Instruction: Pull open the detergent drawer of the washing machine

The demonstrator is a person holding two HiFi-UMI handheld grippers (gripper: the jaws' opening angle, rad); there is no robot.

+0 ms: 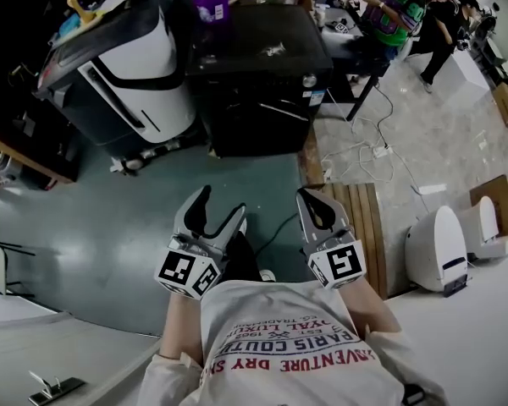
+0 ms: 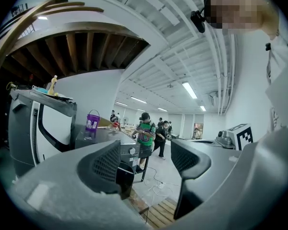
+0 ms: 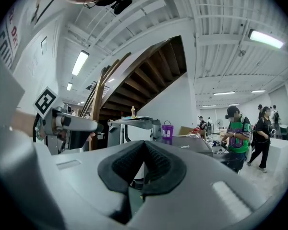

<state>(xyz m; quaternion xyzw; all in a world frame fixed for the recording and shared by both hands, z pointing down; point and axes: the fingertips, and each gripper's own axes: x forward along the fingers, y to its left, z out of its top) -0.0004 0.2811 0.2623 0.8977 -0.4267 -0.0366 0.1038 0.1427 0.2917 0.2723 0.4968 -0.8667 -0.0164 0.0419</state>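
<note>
Open floor (image 1: 127,227) before washing machine (image 1: 262,91)

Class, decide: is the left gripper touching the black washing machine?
Apart. The head view shows floor between the left gripper and the black washing machine.

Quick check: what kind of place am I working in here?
Probably a workshop or test hall, not a home: the washing machine and a white appliance stand loose on open floor, a wooden pallet and cables lie nearby, and people work beyond.
</note>
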